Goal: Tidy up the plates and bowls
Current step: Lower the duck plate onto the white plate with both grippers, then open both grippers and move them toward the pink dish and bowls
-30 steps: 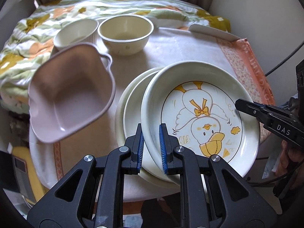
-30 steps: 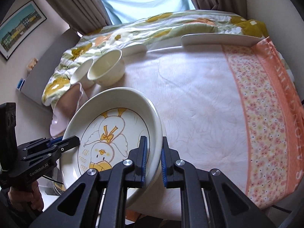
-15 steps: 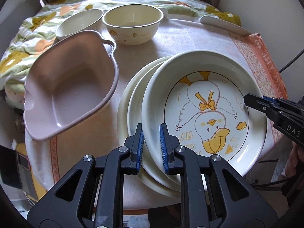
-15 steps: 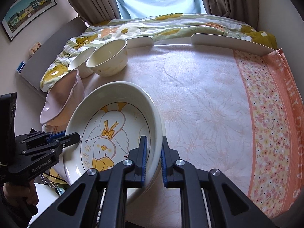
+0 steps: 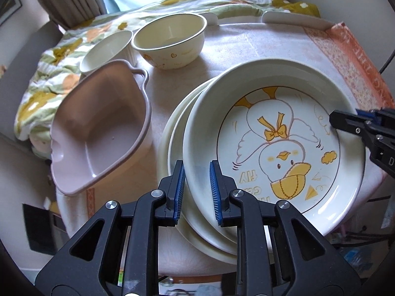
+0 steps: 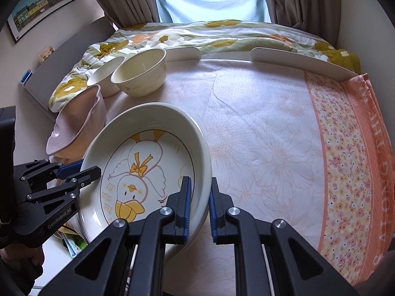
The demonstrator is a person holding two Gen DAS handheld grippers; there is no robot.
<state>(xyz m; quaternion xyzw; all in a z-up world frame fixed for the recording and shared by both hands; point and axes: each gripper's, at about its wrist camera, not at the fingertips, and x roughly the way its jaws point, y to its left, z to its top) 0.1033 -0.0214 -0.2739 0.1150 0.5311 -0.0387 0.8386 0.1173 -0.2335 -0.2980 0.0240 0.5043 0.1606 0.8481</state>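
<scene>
A deep white plate with a yellow duck drawing [image 5: 276, 148] [image 6: 145, 172] lies on top of two plain cream plates [image 5: 172, 148] at the table's near edge. My left gripper [image 5: 196, 172] is shut on the duck plate's near rim. My right gripper [image 6: 198, 194] is shut on its opposite rim and shows at the right of the left wrist view [image 5: 355, 123]. A pink handled bowl [image 5: 98, 133] [image 6: 76, 125] sits left of the stack. A cream bowl [image 5: 170, 42] [image 6: 140, 74] and a small white ramekin [image 5: 108, 49] [image 6: 106, 74] stand behind it.
The round table [image 6: 259, 135] has a pale floral cloth with an orange border [image 6: 358, 172] on the right. Low white guards [image 6: 296, 61] edge its far side, with a flowered quilt [image 6: 222, 34] beyond. The left gripper also shows in the right wrist view [image 6: 81, 172].
The duck plate, held by both grippers, has come lower and flatter onto the cream plates. The table and bowls now look closer in both views.
</scene>
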